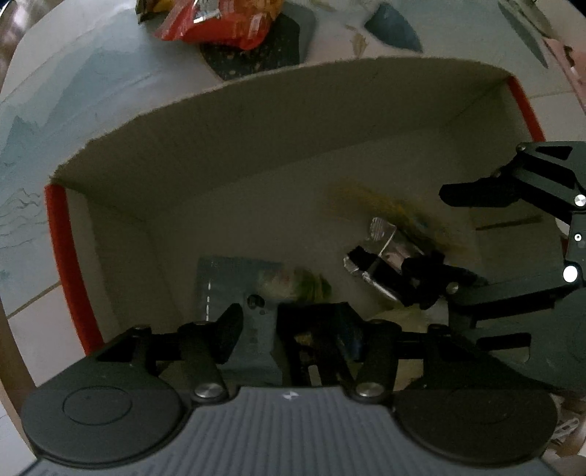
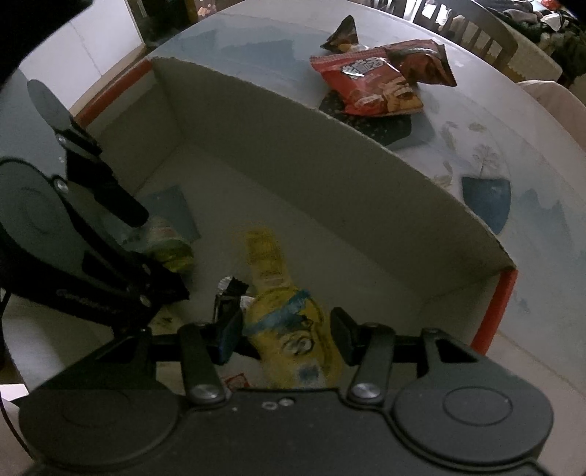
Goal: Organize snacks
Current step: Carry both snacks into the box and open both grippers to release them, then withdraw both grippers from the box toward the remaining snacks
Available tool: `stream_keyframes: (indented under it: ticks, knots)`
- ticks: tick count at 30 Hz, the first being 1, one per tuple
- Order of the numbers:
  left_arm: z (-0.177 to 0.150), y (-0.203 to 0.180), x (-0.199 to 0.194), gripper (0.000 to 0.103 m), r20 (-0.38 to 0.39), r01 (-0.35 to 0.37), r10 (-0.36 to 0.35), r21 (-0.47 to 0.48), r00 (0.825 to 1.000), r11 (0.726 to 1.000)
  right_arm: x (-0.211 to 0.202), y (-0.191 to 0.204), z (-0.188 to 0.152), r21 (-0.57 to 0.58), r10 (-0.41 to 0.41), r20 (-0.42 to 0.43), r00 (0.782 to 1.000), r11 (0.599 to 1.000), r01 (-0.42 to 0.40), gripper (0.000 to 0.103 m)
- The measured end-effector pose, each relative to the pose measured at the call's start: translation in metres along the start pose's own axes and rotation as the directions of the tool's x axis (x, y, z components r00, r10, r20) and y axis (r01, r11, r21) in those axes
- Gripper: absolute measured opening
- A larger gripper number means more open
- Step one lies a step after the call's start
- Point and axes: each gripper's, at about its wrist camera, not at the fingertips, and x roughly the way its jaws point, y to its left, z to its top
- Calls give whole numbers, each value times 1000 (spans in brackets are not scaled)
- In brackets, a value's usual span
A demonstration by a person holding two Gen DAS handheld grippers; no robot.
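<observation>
Both grippers reach down into an open cardboard box (image 1: 293, 121) with red outer ends (image 2: 494, 307). My left gripper (image 1: 269, 322) is open over a green and white snack packet (image 1: 293, 282) that lies on the box floor; the packet also shows in the right wrist view (image 2: 168, 245). My right gripper (image 2: 287, 337) is open, its jaws either side of a yellow snack bag (image 2: 289, 322) with a blue band; the bag is blurred in the left wrist view (image 1: 384, 208). A small silver and black packet (image 1: 373, 249) lies beside it. Red snack bags (image 2: 370, 88) lie on the table beyond the box.
The box stands on a table (image 2: 512, 121) with a pale blue patterned cloth. A blue sheet (image 1: 234, 278) lies flat on the box floor. Chairs (image 2: 487, 33) stand beyond the table's far edge. A tiled floor (image 1: 33, 311) shows to the left.
</observation>
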Motion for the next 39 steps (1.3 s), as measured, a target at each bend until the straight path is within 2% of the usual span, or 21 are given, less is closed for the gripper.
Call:
stream_keyframes:
  ticks: [10,17,23,28,35,39]
  knots:
    - [-13,0,-30,56,95,21,-20,-4,995,1000,-28,-5,-5,30,25,74,997,999,-27,58]
    - [-26,-2,-70,56,201,46,-44,-8,979,999,-64,-9,-8,54,36,157,987,998,-45,62]
    - [-33,-7,-100,56,300,31,-24,-17,954,999,-99,-12,-7,70,32,239,970,996,-51,63]
    - [-34,-5,-122,57,365,17,-5,-30,931,999,-124,-15,-3,77,21,307,952,996,-47,74]
    - [-23,7,-152,67,445,7,26,-73,895,997,-146,-25,10,86,12,371,929,995,-48,80]
    - [-13,17,-165,69,479,-8,53,-96,876,995,-154,-34,21,95,2,402,916,995,-43,87]
